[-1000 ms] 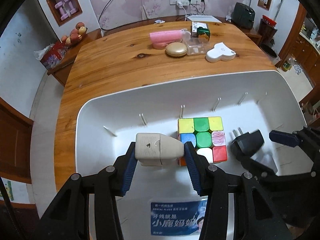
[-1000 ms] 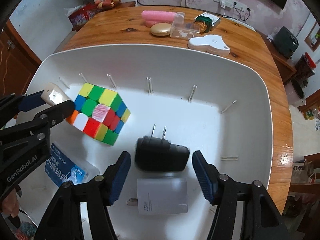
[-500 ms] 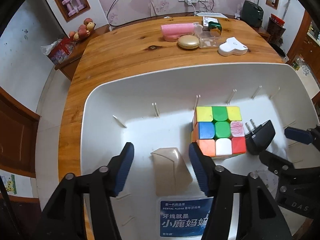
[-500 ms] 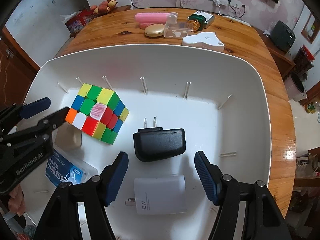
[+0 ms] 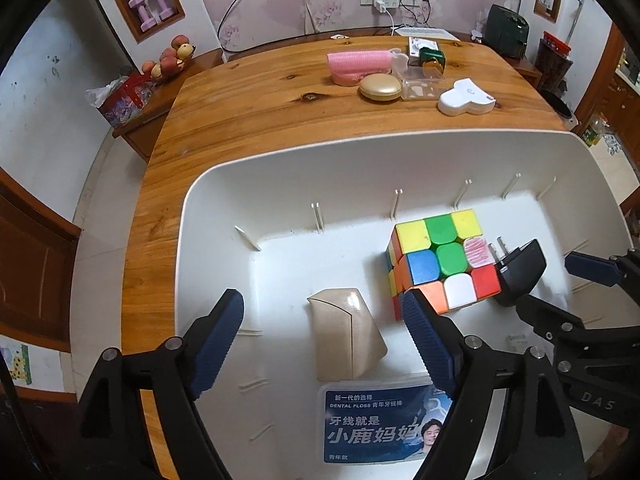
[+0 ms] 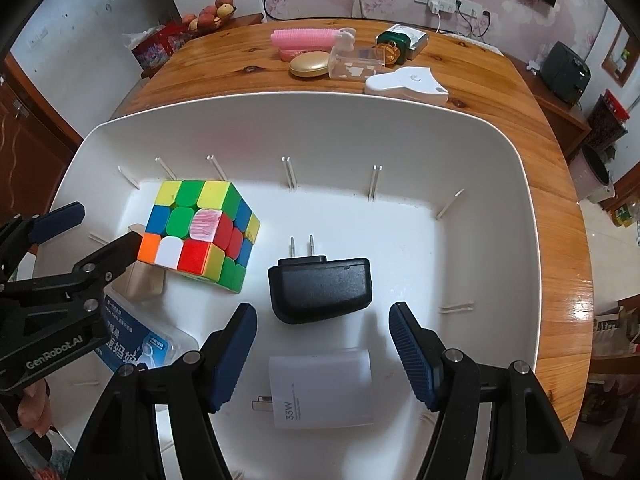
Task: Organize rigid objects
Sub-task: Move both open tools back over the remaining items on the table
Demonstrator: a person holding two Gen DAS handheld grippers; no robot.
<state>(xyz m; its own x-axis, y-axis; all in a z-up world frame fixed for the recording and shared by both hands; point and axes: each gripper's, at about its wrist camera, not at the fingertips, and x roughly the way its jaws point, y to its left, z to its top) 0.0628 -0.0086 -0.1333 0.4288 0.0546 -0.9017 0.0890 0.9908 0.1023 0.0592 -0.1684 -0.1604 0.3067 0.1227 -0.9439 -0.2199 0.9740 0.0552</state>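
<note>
Left tool (image 5: 320, 334) spread wide, gripping nothing; beige case (image 5: 347, 334) lying loose between its fingers on white bin (image 5: 280, 168) floor, frame centre. Floss box (image 5: 380, 424) below, cut off by right finger. Puzzle cube (image 5: 440, 260) centre-right, black charger (image 5: 520, 276) partly behind it. Right tool (image 6: 323, 354) likewise released, straddling black charger and white charger (image 6: 320, 388); print mostly unreadable.
</note>
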